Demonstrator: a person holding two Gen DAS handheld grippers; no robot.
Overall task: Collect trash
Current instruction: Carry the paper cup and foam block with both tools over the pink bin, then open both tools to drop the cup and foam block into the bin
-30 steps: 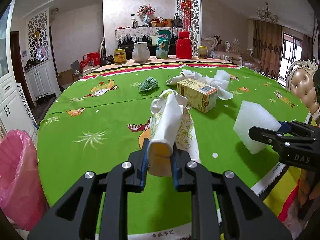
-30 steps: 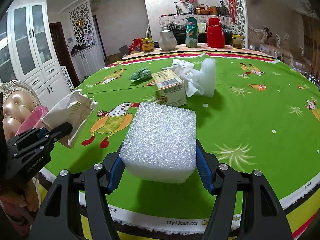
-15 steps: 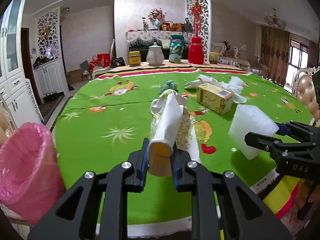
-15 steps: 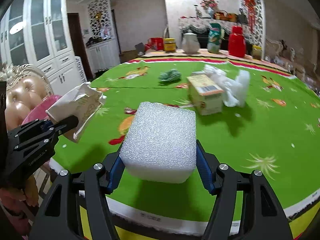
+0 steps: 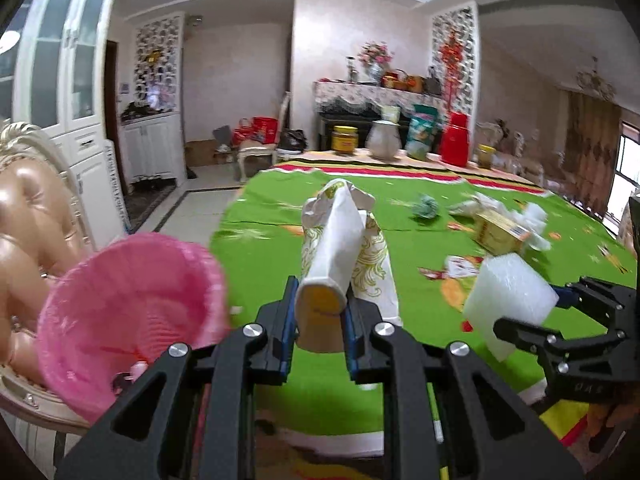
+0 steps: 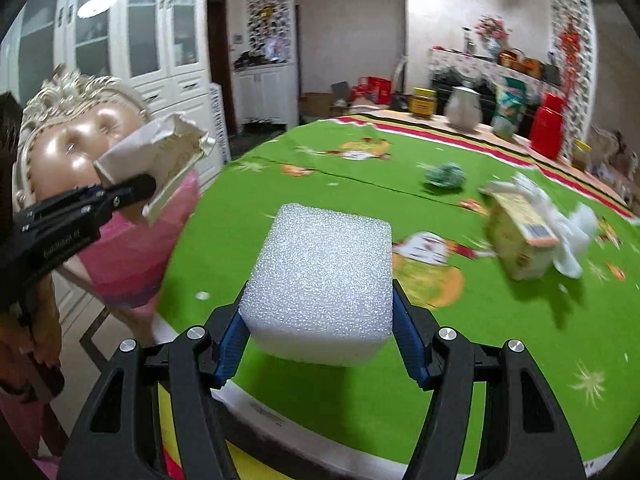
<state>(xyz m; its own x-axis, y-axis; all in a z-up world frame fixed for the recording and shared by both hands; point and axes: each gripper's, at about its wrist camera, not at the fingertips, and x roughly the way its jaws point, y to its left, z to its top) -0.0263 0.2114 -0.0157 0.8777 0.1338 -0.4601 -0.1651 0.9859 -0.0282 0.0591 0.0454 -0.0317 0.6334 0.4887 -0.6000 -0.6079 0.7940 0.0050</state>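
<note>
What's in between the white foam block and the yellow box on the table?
Only bare green tablecloth with a cartoon print. The right wrist view shows it best, between the foam block in the right gripper and the yellow box.

A crumpled white-and-gold paper wrapper (image 5: pixel 340 248) and a white foam block (image 6: pixel 320 280), both clamped off the table.

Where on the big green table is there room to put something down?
The near part of the green tablecloth, between the pink bin and the yellow carton, is bare. It is crowded around that carton, with white wrappers and a green crumpled wad, and along the far edge by the red flask.
</note>
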